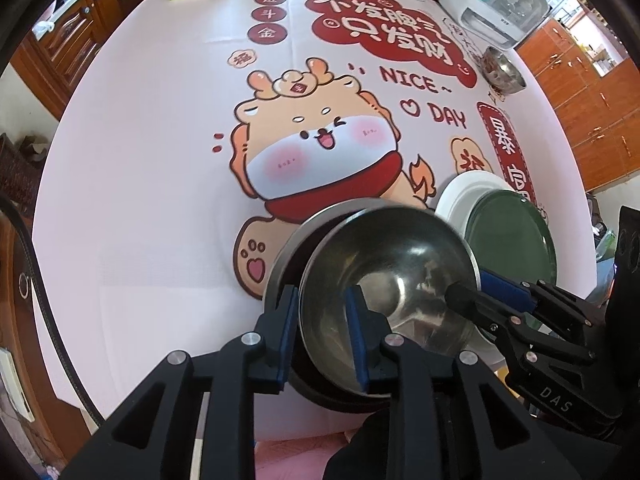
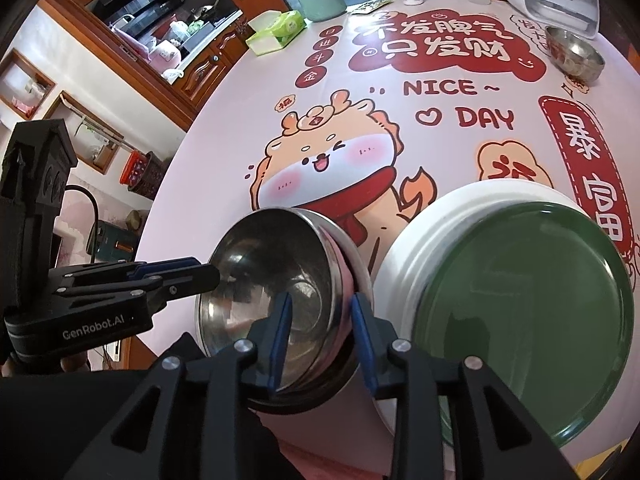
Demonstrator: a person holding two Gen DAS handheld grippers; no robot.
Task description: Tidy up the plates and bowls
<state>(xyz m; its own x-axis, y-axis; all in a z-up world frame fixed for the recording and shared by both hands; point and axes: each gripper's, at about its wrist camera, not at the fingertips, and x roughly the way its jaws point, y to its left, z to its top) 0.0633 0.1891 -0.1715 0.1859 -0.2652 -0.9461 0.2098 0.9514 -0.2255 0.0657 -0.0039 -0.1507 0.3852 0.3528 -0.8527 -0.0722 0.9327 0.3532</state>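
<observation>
Both handheld tools are matte black plastic tongs with angular, ribbed linkage arms joined by round silver screw heads. The left gripper (image 1: 322,334) carries blue rubber pads on the inner faces of its fingers, as does the right gripper (image 2: 322,340). White lettering marks the bodies behind the fingers: "GenRobot.AI" on the left, "DAS" on the right. A black cable trails behind the left body.
</observation>
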